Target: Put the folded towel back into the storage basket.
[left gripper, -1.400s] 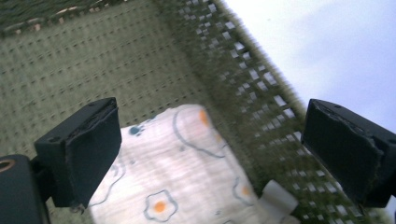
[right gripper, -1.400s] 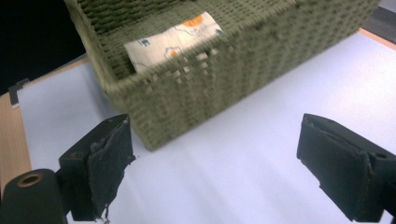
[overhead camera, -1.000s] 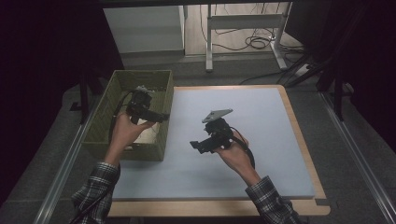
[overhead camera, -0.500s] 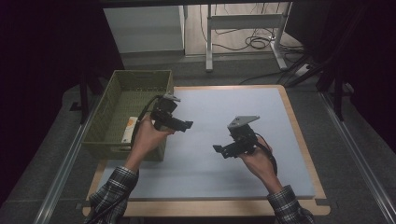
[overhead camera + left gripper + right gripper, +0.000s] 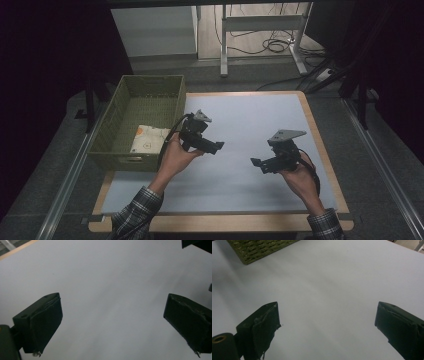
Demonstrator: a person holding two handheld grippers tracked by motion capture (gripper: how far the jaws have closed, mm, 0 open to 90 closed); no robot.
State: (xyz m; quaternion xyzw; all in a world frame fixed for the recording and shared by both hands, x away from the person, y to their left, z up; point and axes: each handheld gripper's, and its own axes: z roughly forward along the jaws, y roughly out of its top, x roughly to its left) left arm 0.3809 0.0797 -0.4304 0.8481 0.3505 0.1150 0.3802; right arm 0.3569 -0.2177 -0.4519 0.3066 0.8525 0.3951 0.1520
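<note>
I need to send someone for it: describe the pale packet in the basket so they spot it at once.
Start at the pale blue table mat; the green woven basket stands at its left edge. Inside, in the near right corner, lies a flat white packet with small orange marks. It is the one light thing in the basket.

A flat white packet (image 5: 149,139) with small orange markings is lying inside a green woven basket (image 5: 131,91), at its near end, toward the right wall. The basket is sitting at the worktop's left edge.

Dim room, grey floor (image 5: 60,170), cables (image 5: 272,45)
</note>
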